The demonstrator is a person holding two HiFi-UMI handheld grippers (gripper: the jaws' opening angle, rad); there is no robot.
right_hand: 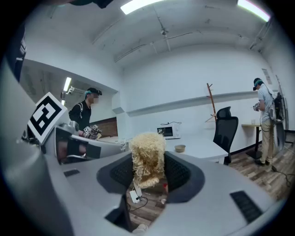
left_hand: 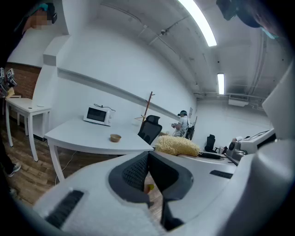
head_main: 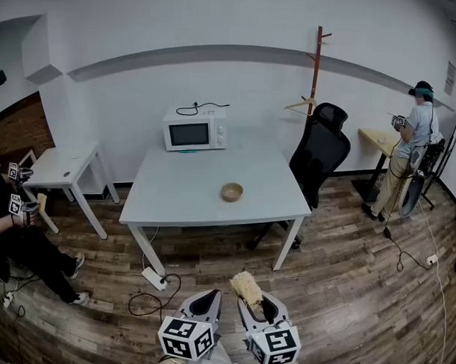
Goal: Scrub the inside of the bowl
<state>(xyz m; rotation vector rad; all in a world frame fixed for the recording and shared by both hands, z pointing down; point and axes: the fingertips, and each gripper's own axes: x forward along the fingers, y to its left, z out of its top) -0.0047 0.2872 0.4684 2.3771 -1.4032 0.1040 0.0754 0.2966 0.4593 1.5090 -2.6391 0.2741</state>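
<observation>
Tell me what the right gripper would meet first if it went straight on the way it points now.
Nothing close: bare wood floor lies ahead of the right gripper and the scrubber it grips. Further on, probably the near edge of the white table, short of the bowl; depth is unclear.

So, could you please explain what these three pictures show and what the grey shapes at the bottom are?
There is no robot here: a person holds a two-jaw claw in each hand, and the grey shapes are those claws. The head view comes from a camera on the person's head, looking down. The other two come from cameras riding on the claws, looking along their jaws. The left claw is shut and empty. The right claw is shut on a straw-coloured scrubber. Ahead, some way off, stands a white table with a small bowl and a microwave on it.
</observation>
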